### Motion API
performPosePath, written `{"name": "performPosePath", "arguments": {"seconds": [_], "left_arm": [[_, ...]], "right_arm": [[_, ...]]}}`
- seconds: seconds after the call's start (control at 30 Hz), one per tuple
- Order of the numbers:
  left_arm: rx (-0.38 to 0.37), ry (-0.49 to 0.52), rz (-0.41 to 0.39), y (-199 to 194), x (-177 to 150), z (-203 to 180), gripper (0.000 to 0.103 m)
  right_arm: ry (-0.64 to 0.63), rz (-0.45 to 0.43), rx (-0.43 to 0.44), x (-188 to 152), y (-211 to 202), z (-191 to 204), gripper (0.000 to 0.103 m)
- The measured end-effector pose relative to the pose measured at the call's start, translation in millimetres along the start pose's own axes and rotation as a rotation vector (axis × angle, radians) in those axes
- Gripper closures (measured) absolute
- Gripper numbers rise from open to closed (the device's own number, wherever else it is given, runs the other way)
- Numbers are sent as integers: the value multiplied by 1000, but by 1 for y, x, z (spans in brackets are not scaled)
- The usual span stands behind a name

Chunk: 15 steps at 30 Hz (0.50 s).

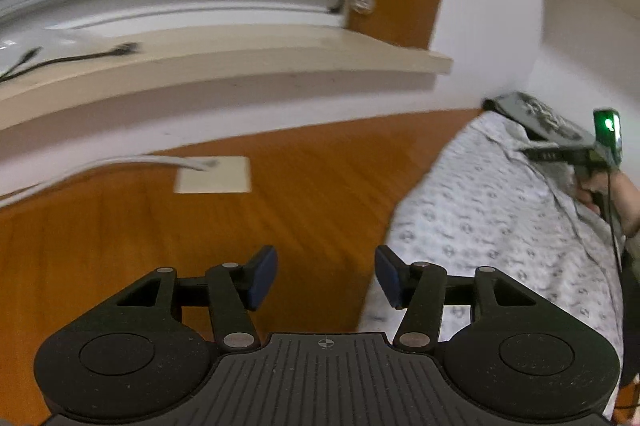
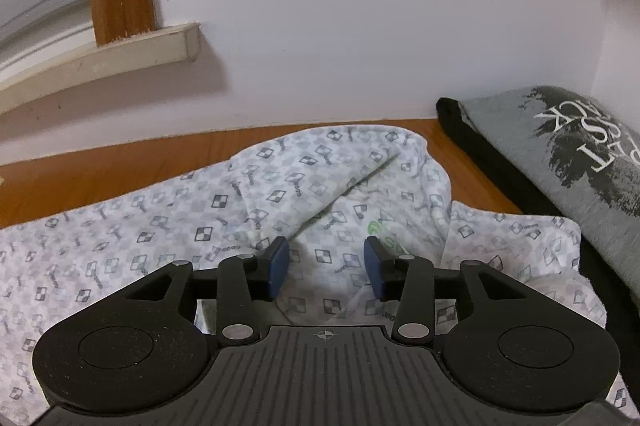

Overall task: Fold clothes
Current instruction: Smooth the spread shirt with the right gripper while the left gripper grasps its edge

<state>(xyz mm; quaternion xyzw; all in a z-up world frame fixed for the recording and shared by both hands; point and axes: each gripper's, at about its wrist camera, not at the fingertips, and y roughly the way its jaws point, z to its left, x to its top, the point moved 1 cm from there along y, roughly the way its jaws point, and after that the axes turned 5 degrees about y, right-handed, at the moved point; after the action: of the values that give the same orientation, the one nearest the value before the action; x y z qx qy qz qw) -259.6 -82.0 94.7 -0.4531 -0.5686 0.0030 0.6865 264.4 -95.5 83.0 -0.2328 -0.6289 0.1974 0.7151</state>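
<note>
Patterned garment (image 2: pixel 168 226) lies rumpled on wooden table (image 1: pixel 280 185), near back wall edge. Right gripper (image 2: pixel 326 266) over it, jaws apart, nothing pinched. Left gripper (image 1: pixel 326 276) off garment's edge, jaws apart, empty, likely repositioning for next fold. Grey folded shirt (image 2: pixel 560 153) beside.

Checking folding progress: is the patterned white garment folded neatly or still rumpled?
Still rumpled: the patterned garment lies bunched in loose creases on the wooden surface, one flap turned over unevenly.
</note>
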Motion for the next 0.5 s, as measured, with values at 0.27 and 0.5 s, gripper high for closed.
{"name": "performPosePath", "arguments": {"seconds": [0.27, 0.5], "left_arm": [[-69, 53, 78, 53, 12, -34, 47], [-94, 120, 45, 55, 10, -62, 98]], "right_arm": [[-2, 1, -1, 0, -1, 0, 61], [-11, -6, -16, 0, -1, 2, 61]]}}
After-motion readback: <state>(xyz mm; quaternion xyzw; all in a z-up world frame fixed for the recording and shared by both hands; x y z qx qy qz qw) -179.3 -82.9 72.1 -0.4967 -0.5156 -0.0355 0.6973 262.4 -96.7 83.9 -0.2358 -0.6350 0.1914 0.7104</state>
